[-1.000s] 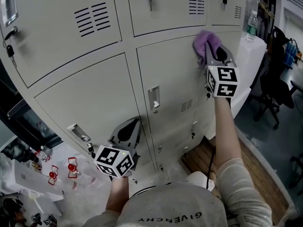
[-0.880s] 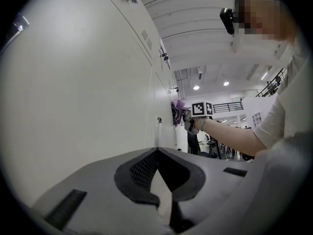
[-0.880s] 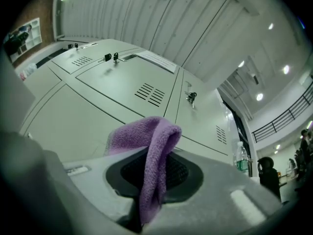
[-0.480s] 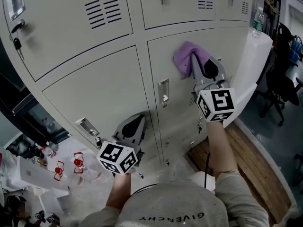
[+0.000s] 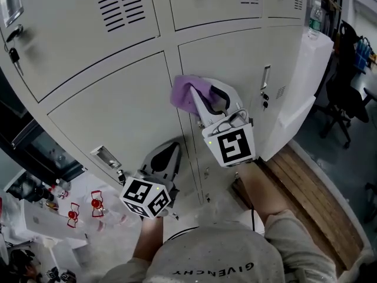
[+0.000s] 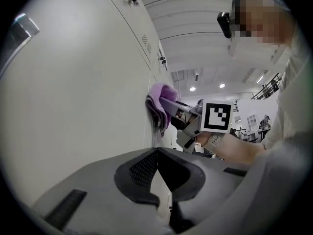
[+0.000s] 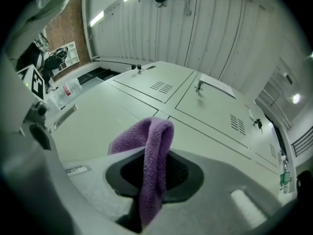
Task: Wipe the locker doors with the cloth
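Observation:
A purple cloth (image 5: 187,93) is held in my right gripper (image 5: 203,104), which is shut on it. The cloth presses against the grey locker doors (image 5: 118,105), right at the vertical seam between two lower doors. In the right gripper view the cloth (image 7: 152,146) folds over and runs down between the jaws of my right gripper (image 7: 155,168). My left gripper (image 5: 162,160) hangs lower, close to the lockers, shut with nothing in it. From the left gripper view the left gripper (image 6: 157,154) looks up at the cloth (image 6: 159,105) touching the locker face (image 6: 83,97).
Recessed handles (image 5: 103,156) and a key in a lock (image 5: 12,56) stick out of the doors. A bottle (image 5: 313,28) stands on a white unit at the right. An office chair (image 5: 344,93) and a wooden floor strip (image 5: 306,181) lie right; clutter (image 5: 82,211) lies lower left.
My right gripper has swept the cloth leftward and downward across the door, from its upper right part to the seam. The left gripper has stayed about where it was.

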